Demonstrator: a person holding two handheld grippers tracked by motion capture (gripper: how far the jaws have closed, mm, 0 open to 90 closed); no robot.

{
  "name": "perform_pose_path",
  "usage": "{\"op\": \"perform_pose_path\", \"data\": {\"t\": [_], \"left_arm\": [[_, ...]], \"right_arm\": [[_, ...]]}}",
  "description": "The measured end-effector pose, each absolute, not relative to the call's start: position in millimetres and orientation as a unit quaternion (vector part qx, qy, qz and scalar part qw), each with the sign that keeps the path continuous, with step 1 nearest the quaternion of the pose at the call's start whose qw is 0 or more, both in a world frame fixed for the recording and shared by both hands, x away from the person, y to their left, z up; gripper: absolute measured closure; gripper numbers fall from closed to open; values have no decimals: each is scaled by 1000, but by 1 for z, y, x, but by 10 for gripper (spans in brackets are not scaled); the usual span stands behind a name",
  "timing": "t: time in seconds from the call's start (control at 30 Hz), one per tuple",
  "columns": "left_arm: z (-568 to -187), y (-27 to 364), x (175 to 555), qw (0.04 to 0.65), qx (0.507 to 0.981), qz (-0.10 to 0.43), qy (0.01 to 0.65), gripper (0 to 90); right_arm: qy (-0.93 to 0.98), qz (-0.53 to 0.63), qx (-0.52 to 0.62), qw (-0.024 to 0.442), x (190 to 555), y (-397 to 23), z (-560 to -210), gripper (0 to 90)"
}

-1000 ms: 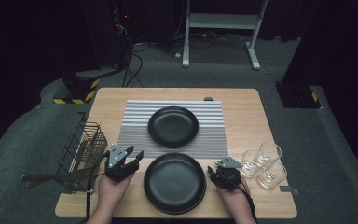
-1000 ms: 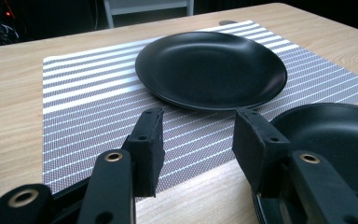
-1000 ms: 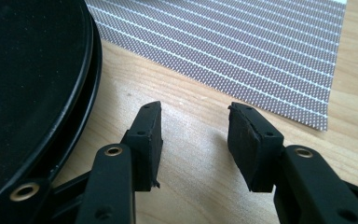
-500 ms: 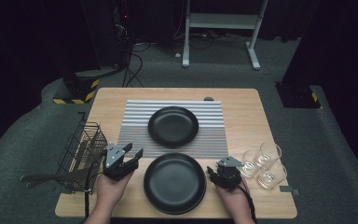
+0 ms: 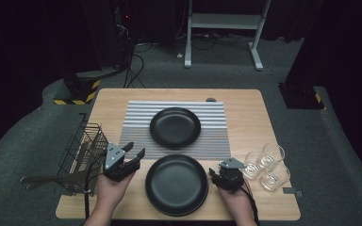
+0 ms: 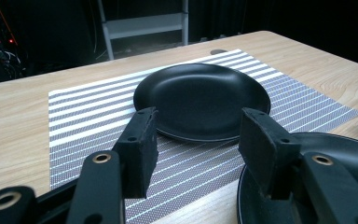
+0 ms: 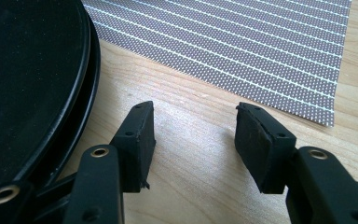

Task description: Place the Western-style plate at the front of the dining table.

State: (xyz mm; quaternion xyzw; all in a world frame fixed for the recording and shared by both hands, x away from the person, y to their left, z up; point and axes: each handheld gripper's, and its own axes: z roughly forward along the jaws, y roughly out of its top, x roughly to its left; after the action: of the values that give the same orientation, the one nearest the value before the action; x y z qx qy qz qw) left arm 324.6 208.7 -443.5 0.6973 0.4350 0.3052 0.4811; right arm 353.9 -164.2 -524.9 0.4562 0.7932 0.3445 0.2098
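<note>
Looking down from the high view, a light wooden table [image 5: 245,117] stands on grey carpet in a dark room, with a white metal frame [image 5: 226,21] and trailing cables on the floor behind it and two black blocks with yellow-striped edges at the sides. One striped grey placemat [image 5: 136,127] lies across the table's middle. Two black plates are here: the far plate [image 5: 175,127] sits on the mat, and the near plate [image 5: 176,184] rests on bare wood at the front edge, between the two hands. Three clear glasses [image 5: 265,164] cluster at the right, and one black wire basket [image 5: 82,153] with utensils hangs at the left edge. The left gripper [image 5: 134,157] sits just left of the near plate, the right gripper [image 5: 215,177] just right of it; both have just been opening their jaws, with nothing between them. From the left gripper view, the left gripper [image 6: 196,135] stands released and empty above the placemat [image 6: 88,112], with the far plate [image 6: 203,98] beyond its jaws and the near plate [image 6: 349,154] under the right-hand jaw. From the right gripper view, the right gripper [image 7: 193,140] is likewise spread and empty over bare table [image 7: 191,121], the near plate [image 7: 28,70] just beside its left-hand jaw and the placemat [image 7: 242,51] beyond.
</note>
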Motion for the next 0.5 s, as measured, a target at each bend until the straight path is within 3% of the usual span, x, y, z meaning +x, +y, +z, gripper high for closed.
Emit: {"op": "perform_pose_path", "data": {"t": [0.5], "left_arm": [[-430, 212, 324, 490, 691, 307, 434, 441]], "right_arm": [[793, 344, 456, 210, 354, -164, -525, 477]]}}
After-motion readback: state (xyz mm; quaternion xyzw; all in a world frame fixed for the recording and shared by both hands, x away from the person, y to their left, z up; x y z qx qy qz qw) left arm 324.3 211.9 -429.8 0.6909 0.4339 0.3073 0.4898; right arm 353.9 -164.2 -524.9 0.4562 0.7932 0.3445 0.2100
